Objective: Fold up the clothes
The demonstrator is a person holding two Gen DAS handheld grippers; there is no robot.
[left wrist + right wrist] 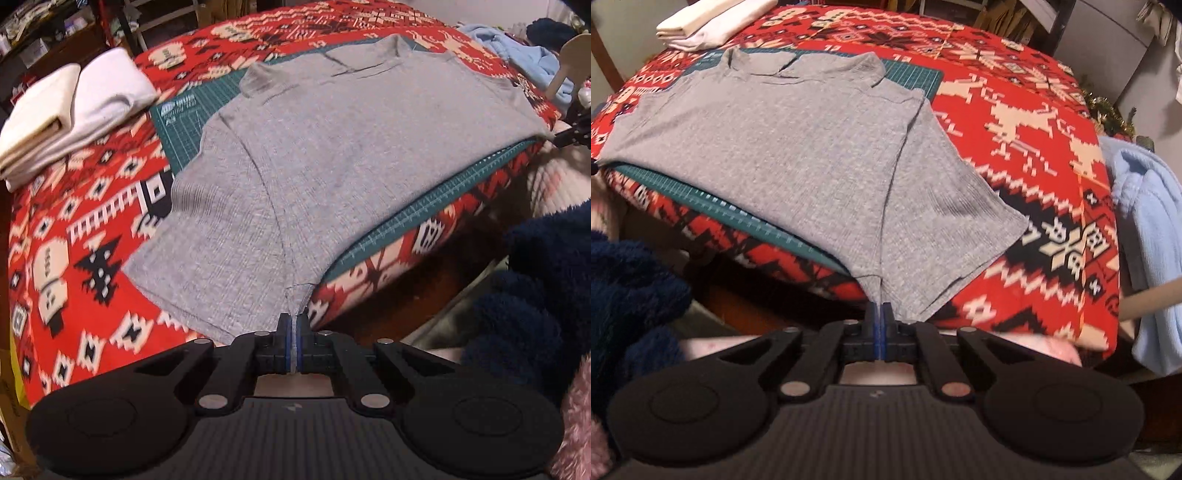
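A grey ribbed T-shirt [332, 147] lies spread across a green cutting mat [184, 122] on a red patterned blanket. My left gripper [294, 323] is shut on the shirt at the near left, where the sleeve meets the body. In the right wrist view the same grey T-shirt [798, 147] stretches away from my right gripper [880, 312], which is shut on its near right armpit corner. Both pinched corners are pulled out past the table's near edge. The right gripper's black frame [576, 129] shows at the far right of the left wrist view.
Folded white and cream clothes [70, 110] are stacked at the far left corner, seen too as a white pile [713, 22]. A light blue garment [1145, 229] hangs at the right. Dark blue fluffy fabric [535, 280] and pink fleece lie near the table's front edge.
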